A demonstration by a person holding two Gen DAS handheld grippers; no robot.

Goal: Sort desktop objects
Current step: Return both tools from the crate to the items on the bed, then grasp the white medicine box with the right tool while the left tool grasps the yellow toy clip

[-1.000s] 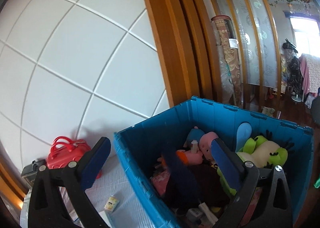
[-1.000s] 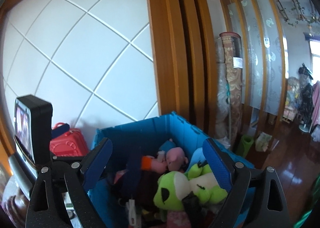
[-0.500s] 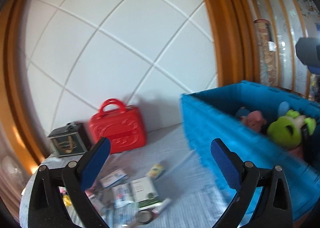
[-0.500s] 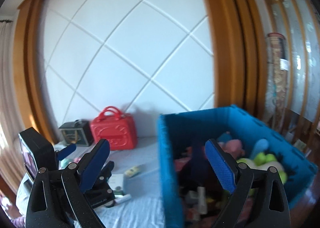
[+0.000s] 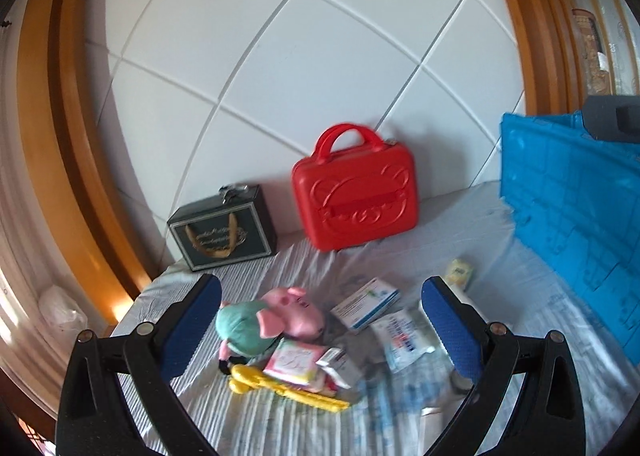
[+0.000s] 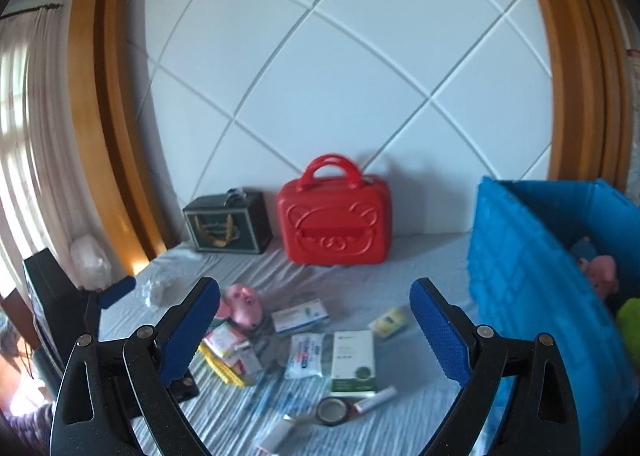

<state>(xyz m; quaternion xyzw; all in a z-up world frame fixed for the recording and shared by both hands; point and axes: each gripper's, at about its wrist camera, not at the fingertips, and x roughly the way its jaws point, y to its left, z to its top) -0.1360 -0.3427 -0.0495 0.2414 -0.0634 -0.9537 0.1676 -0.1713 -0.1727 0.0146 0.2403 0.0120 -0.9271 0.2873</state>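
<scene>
Loose items lie on a pale striped cloth: a pink pig plush [image 5: 276, 322] [image 6: 242, 302], small medicine boxes [image 5: 366, 304] [image 6: 300, 314], a white-and-green box [image 6: 353, 360], a wipes packet [image 5: 400, 344] [image 6: 306, 354], a yellow toy [image 5: 280, 386], a tape roll [image 6: 332, 410] and a tube [image 6: 374, 402]. My left gripper [image 5: 320, 326] hangs open above the pile, empty. My right gripper [image 6: 314, 330] is open too, above the same items. The left gripper body [image 6: 64, 308] shows at the left edge of the right wrist view.
A red carry case [image 5: 354, 191] [image 6: 334, 219] and a dark gift box [image 5: 224, 230] [image 6: 228, 223] stand against the white panelled wall. A blue crate [image 5: 576, 211] [image 6: 520, 256] with plush toys fills the right side. Wooden frames flank the wall.
Both grippers have swung left and down, away from the blue crate toward the loose items on the cloth. Both stayed open and empty.
</scene>
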